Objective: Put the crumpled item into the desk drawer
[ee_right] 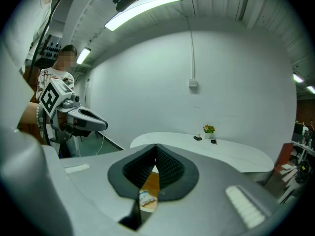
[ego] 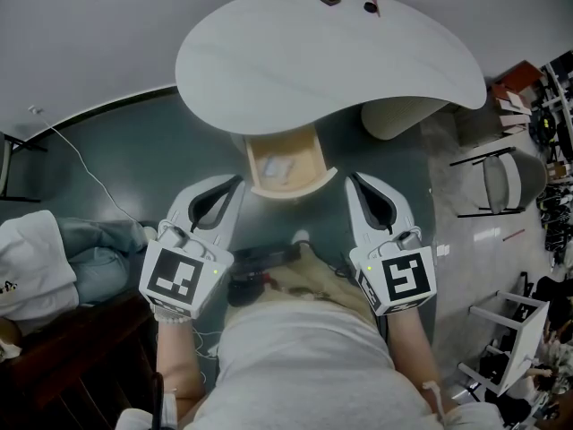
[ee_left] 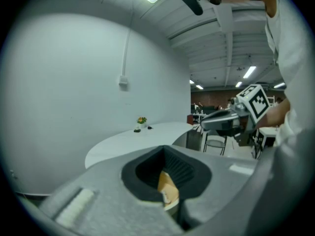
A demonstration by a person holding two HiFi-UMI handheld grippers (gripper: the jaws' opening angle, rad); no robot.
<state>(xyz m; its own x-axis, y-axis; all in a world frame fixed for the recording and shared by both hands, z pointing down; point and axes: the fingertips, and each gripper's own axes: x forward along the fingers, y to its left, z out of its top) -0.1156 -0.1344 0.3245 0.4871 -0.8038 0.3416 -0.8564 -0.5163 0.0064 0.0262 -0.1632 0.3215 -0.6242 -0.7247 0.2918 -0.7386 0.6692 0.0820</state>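
We faced the white desk [ego: 295,61], its drawer [ego: 254,163] open. Our left gripper [ego: 239,180] and right gripper [ego: 351,178] had jaws together, gripping nothing. The crumpled item [ego: 278,169] lay in the drawer, just ahead between the 2 tips.

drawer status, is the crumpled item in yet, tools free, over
Both shut, empty: left tool, right tool. Inside the open light wooden drawer: crumpled white item. Nothing between tools and drawer.
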